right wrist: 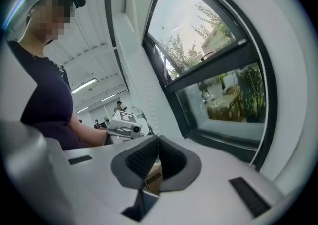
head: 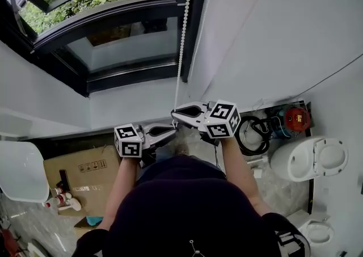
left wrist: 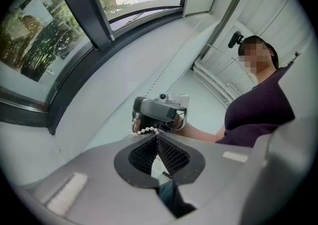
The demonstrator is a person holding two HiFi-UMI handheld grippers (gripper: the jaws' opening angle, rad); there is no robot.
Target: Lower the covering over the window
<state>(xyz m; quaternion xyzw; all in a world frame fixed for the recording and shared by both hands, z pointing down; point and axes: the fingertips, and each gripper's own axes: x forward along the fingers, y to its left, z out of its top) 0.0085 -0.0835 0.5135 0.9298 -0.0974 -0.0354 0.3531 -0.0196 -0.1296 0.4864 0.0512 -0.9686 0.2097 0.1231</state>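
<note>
A white bead chain point(head: 182, 34) hangs down in front of the dark-framed window point(head: 113, 40) and ends at my two grippers, which meet tip to tip below the sill. My right gripper point(head: 174, 115) points left with its jaws shut where the chain comes down. My left gripper point(head: 172, 130) points right just beneath it, also shut. In the left gripper view a short run of beads point(left wrist: 144, 130) lies pinched at the left gripper point(left wrist: 157, 134), with the right gripper point(left wrist: 159, 112) just beyond. The right gripper point(right wrist: 158, 138) hides any beads at its closed tips. No covering shows over the glass.
On the floor, a cardboard box point(head: 79, 171) lies at the left beside small bottles point(head: 62, 200) and a white tub point(head: 20, 171). At the right are a coil of black cable point(head: 252, 134), a red-topped device point(head: 296, 118) and a white toilet point(head: 309, 159). A white wall point(head: 272, 29) borders the window.
</note>
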